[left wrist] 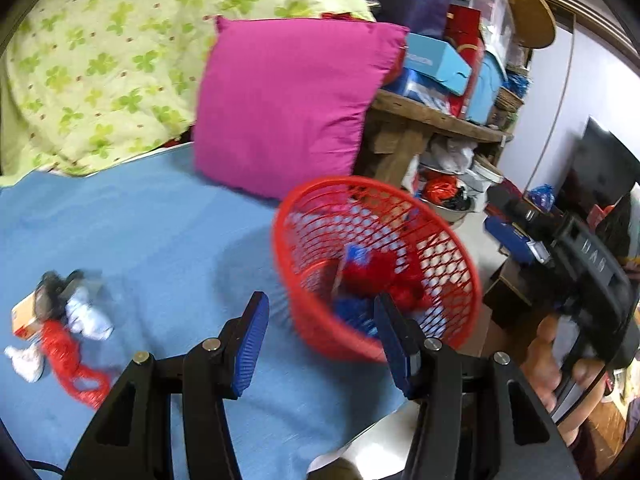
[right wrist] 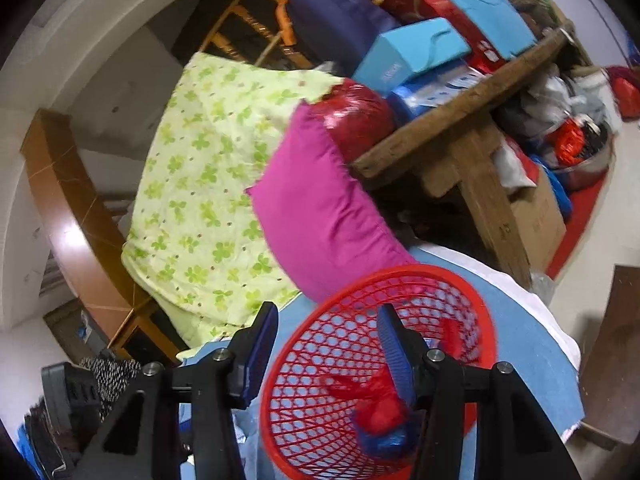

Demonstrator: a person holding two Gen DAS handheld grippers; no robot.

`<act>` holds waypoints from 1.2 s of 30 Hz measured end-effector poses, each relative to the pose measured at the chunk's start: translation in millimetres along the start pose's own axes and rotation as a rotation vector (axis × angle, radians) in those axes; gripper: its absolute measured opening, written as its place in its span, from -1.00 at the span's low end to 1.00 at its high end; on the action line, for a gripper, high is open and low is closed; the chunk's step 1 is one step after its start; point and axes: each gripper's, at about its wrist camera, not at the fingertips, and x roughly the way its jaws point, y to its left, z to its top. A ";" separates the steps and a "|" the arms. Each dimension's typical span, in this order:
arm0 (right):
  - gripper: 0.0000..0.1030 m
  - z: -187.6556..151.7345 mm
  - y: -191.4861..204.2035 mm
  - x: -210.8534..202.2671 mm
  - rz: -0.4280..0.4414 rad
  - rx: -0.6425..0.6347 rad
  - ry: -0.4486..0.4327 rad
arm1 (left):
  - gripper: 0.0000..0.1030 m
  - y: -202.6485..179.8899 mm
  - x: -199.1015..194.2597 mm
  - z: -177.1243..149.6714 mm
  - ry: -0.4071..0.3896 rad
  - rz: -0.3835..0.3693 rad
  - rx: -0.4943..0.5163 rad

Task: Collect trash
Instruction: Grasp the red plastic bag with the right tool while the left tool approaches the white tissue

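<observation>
A red mesh basket (left wrist: 452,256) stands on the blue bedsheet (left wrist: 152,232) with red and blue trash (left wrist: 372,276) inside. My left gripper (left wrist: 320,328) is open and empty, its fingers straddling the basket's near rim. A pile of trash (left wrist: 60,328) lies on the sheet at the left: white crumpled paper, red netting, a small box, something dark. In the right wrist view, my right gripper (right wrist: 328,344) is open and empty above the basket (right wrist: 480,304), over red and blue trash (right wrist: 380,420). The right gripper's body (left wrist: 592,276) shows at the right of the left wrist view.
A magenta pillow (left wrist: 288,104) leans behind the basket beside a green clover-print quilt (left wrist: 100,60). A wooden shelf (left wrist: 440,120) crowded with boxes and bags stands past the bed's edge. The floor (right wrist: 592,248) with a cardboard box lies to the right.
</observation>
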 end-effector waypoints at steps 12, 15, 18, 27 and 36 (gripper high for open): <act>0.07 -55.6 102.0 28.3 0.115 -0.282 0.071 | 0.09 110.2 -59.4 -79.9 0.036 0.225 -0.170; 0.06 -75.3 124.2 41.8 0.139 -0.321 0.122 | 0.09 145.2 -79.7 -98.5 0.030 0.292 -0.234; 0.05 -95.7 143.9 54.6 0.159 -0.363 0.176 | 0.09 182.8 -97.6 -116.5 0.026 0.343 -0.322; 0.00 -167.7 193.8 97.3 0.212 -0.471 0.400 | 0.09 243.2 -127.6 -151.1 -0.021 0.431 -0.456; -0.21 -224.4 222.2 156.3 0.255 -0.420 0.637 | 0.09 280.9 -133.4 -175.3 -0.024 0.420 -0.543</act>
